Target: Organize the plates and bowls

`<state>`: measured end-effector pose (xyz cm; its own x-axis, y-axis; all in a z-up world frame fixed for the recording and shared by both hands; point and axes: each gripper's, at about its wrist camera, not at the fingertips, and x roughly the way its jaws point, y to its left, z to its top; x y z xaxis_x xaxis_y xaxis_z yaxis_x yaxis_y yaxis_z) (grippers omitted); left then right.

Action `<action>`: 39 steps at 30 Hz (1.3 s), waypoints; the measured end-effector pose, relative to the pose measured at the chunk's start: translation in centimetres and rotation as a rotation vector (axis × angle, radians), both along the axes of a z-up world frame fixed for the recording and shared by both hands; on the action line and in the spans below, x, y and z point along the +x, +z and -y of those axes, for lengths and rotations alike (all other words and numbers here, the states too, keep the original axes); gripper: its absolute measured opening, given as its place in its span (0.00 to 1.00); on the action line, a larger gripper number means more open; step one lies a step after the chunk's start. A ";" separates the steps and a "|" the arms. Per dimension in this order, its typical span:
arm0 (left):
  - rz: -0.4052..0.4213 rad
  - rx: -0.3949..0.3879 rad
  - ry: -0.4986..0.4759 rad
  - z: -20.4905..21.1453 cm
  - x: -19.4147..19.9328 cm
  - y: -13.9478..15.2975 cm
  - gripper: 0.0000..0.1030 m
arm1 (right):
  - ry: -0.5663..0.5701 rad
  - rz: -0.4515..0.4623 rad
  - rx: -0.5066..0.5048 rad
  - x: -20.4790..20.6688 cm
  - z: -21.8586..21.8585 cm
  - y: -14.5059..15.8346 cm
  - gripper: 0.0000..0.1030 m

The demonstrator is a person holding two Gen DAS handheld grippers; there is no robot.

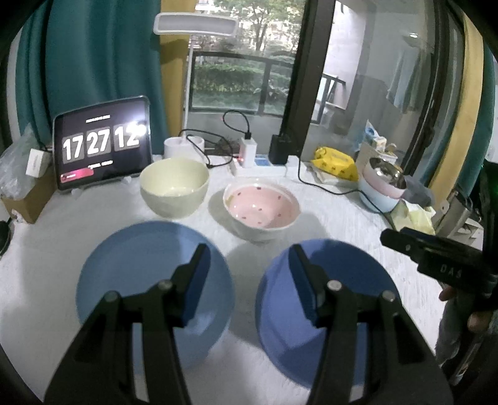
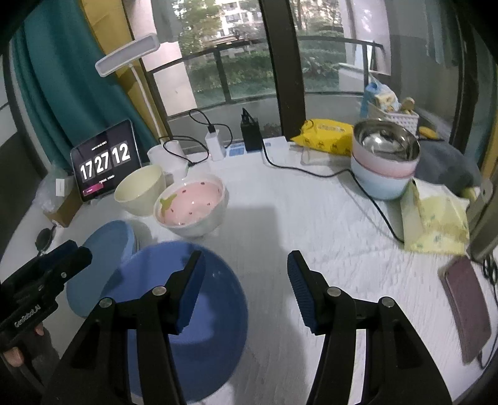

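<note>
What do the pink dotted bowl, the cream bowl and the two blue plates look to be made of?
Pink dotted bowl: probably glazed ceramic, with glossy highlights and a thick white wall. Cream bowl: likely ceramic too, with a softer sheen; its rim looks thick. Light blue plate and darker blue plate: matte, even colour, no glare, so plastic or melamine seems likeliest, though matte-glazed ceramic cannot be ruled out.

Count: 2 blue plates, light blue plate (image 1: 130, 280) and darker blue plate (image 1: 342, 299). 2 ceramic bowls, cream bowl (image 1: 173, 190) and pink strawberry bowl (image 1: 261, 212). 1 stack of nested bowls (image 2: 385, 162) near the tabletop's far right edge, steel one on top; looks like 3, not certain. 1 tablet clock (image 1: 102, 143). 1 desk lamp (image 1: 194, 25). 1 yellow packet (image 2: 325, 137).
</note>
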<state>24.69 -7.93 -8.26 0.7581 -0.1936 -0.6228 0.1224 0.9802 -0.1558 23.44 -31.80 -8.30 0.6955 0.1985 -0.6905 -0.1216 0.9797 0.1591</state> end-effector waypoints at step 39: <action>-0.310 0.000 -0.036 0.7 15.6 -7.0 0.52 | 0.161 -0.356 0.142 18.4 -3.0 -5.8 0.56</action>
<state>40.30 -8.67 -15.23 0.5245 -0.2165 -0.8234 0.1036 0.9762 -0.1907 41.86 -28.85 -14.06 0.3701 0.3962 -0.8403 -0.1846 0.9178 0.3514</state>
